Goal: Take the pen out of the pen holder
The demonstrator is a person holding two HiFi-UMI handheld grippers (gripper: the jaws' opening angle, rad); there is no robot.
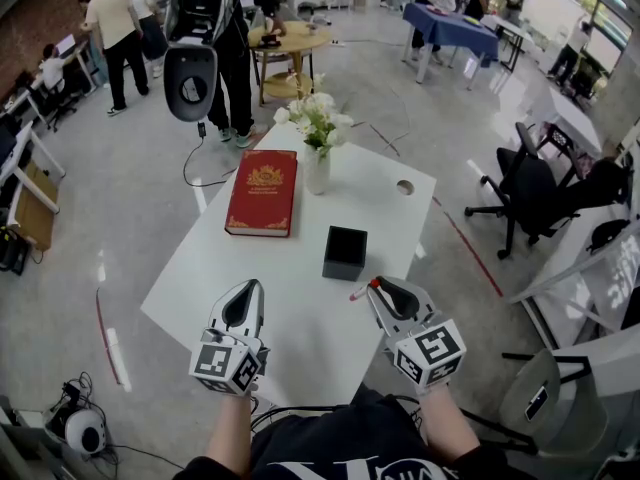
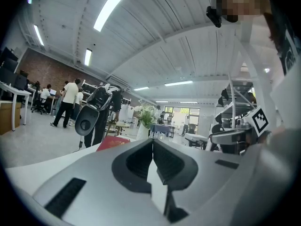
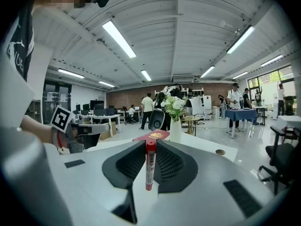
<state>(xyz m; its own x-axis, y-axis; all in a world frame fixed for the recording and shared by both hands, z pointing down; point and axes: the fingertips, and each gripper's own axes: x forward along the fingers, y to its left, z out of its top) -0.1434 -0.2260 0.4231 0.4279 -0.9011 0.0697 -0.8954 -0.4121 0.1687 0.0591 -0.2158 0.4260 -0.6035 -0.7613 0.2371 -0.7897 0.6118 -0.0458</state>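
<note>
**As the right tool [image 3: 150, 147] grips the pen [image 3: 150, 168] clear of the pen holder [image 1: 345, 253], the left tool [image 2: 153, 144] is closed on nothing**

Where the head view looks down, a white table [image 1: 200, 288] carries a red book [image 1: 263, 192], a white vase [image 1: 317, 171] of pale flowers [image 1: 318, 118] and the black, square pen holder. The holder stands near the middle of the table, in front of the vase and to the right of the book. Both tools sit over the table's near edge, side by side and apart. The pen sticks out at the tip of the right tool, just in front of the holder's right corner and not touching it. A round hole [image 1: 404, 186] shows in the table top to the right of the vase.

In the left gripper view, the two jaws meet at their tips and nothing is between them. Beyond them lie the book and the flowers. The right tool is off to the right with its marker cube [image 2: 259, 119].

In the right gripper view, the jaws stand narrowly apart and pinch the pen between their pads. It stands upright with its red cap at the top and a red end at the bottom. The book and vase are straight ahead on the table, and the left tool is at the left.
</note>
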